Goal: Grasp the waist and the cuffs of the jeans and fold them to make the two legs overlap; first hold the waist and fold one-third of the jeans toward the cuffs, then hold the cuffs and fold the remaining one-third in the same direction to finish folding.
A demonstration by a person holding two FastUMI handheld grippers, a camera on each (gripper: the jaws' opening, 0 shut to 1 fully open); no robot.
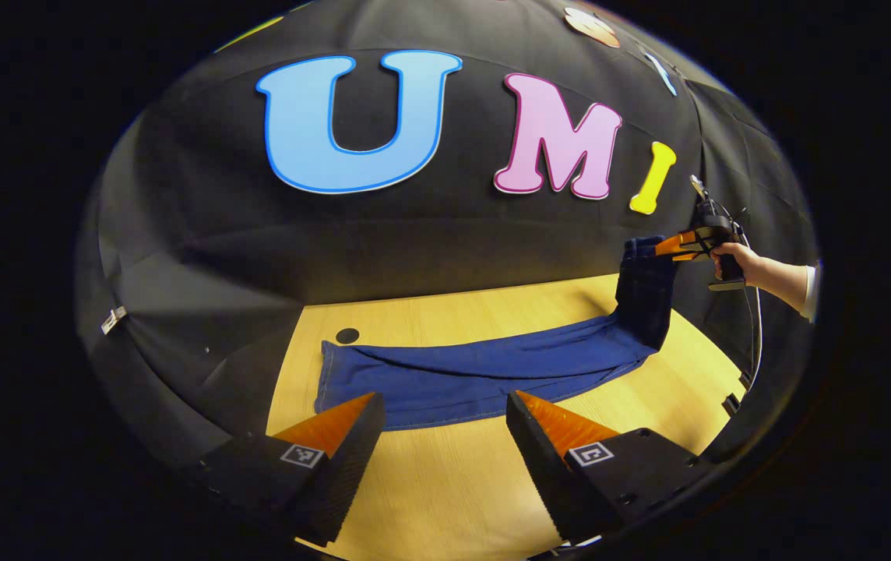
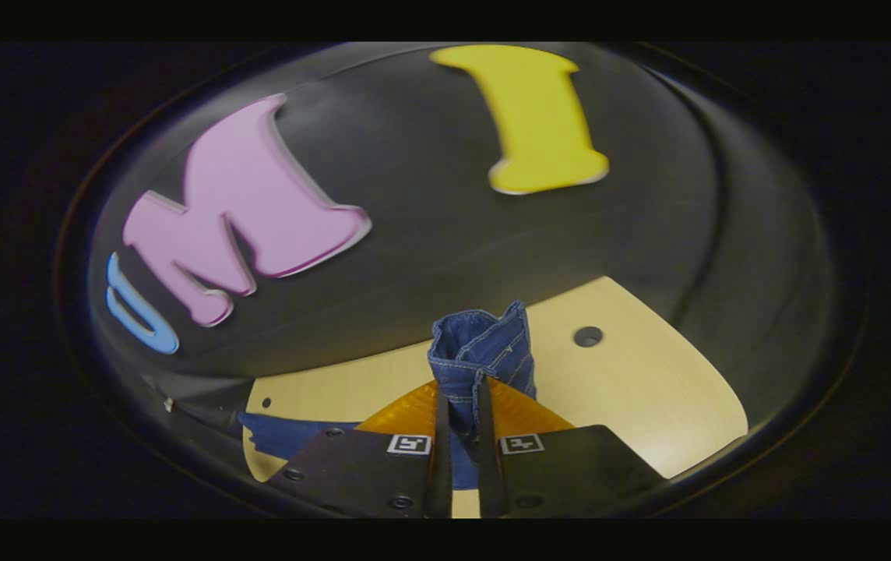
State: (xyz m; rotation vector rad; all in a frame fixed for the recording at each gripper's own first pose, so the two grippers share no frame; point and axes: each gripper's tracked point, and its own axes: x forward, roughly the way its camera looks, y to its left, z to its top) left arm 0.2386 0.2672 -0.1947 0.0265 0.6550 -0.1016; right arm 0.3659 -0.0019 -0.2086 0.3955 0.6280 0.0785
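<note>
Blue jeans [image 1: 484, 374] lie stretched across the wooden table [image 1: 453, 483], legs together, cuffs at the left end. Their waist end [image 1: 646, 288] is lifted off the table at the right. The right gripper [image 1: 667, 248], held by a hand [image 1: 730, 261], is shut on that waist. In the right gripper view the bunched waist [image 2: 480, 351] sticks up between the closed fingers of my right gripper [image 2: 461, 405], and the rest of the jeans [image 2: 282, 435] trails off low to the left. My left gripper [image 1: 445, 417] stands open just short of the jeans' near edge, holding nothing.
A round dark hole [image 1: 347, 336] sits in the tabletop beyond the cuffs, and another hole [image 2: 588, 336] lies beyond the waist. Bare wood spreads in front of the jeans. The booth's black cloth wall rises right behind the table.
</note>
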